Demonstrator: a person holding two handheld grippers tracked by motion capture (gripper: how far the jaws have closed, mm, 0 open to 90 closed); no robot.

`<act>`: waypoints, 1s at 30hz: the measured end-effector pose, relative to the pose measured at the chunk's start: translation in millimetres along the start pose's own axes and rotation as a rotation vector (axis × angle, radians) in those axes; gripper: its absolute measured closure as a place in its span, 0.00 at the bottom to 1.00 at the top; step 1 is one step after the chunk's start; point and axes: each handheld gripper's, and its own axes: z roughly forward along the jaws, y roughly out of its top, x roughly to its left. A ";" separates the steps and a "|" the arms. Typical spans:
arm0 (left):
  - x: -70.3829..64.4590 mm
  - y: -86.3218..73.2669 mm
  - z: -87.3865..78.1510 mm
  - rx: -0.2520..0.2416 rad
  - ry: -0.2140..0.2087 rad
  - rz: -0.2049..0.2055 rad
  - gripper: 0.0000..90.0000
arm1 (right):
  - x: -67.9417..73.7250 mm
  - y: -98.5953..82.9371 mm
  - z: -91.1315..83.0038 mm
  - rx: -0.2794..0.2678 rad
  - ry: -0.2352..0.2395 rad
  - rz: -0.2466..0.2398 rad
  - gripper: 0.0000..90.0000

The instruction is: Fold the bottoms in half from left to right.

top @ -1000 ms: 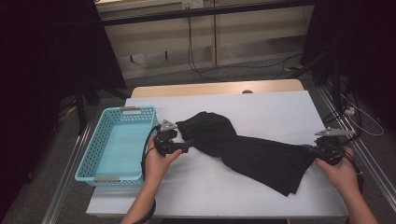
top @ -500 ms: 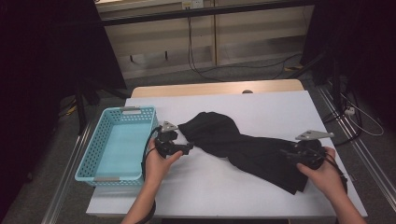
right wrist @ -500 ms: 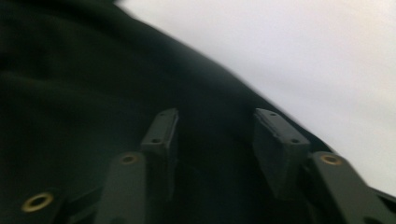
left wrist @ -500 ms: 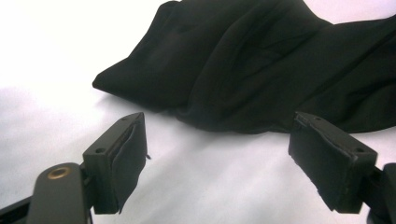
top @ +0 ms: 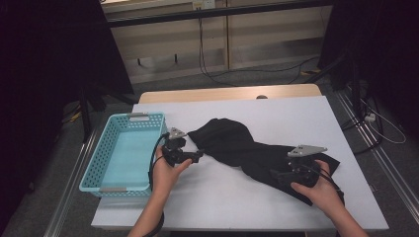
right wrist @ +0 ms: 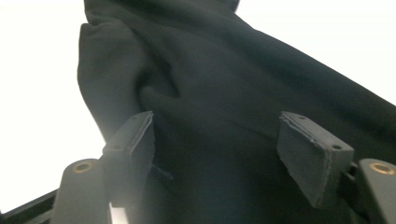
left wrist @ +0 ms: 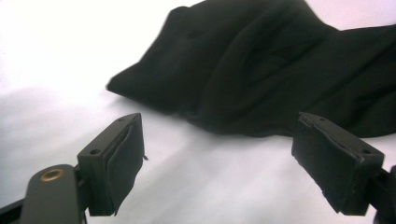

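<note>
We have a black garment [top: 257,153] spread in a crumpled diagonal across the white surface [top: 296,113], running from near its middle toward the right front corner. At the left of the surface stands a light blue basket [top: 96,170] with perforated walls, nothing inside it that we can see.

Our left gripper [top: 197,156] sits between the basket and the garment, close to the basket's right wall, its jaws pointing toward the nearest bunched end of the cloth. In the left gripper view the left gripper [left wrist: 219,158] has its jaws spread wide with bare white surface between them; the garment [left wrist: 261,70] lies just ahead of the pads, close but not touching.

Our right gripper [top: 281,174] is over the lower right part of the garment (the grey three-cornered plate on top of it catches the light), with our right hand [top: 318,190] resting on the cloth behind it. In the right gripper view the right gripper [right wrist: 215,149] is likewise released, jaws parted, and dark folded fabric [right wrist: 224,93] spans the whole gap between them. We cannot tell whether the pads actually press into the cloth or hang just above it.

Our left hand [top: 165,173] comes in from the front edge of the surface, a cable looping beside it.
</note>
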 end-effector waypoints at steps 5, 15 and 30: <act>4.7 -0.4 7.1 0.021 0.030 -0.018 0.20 | 4.4 -0.4 0.2 -0.001 0.011 -0.010 0.27; 3.9 4.3 29.6 0.014 0.030 -0.094 0.33 | 7.1 -1.4 -3.1 -0.010 0.022 -0.025 0.27; 10.3 14.2 43.5 0.020 -0.012 -0.139 0.91 | 8.3 -3.3 -7.3 -0.020 0.014 -0.039 0.27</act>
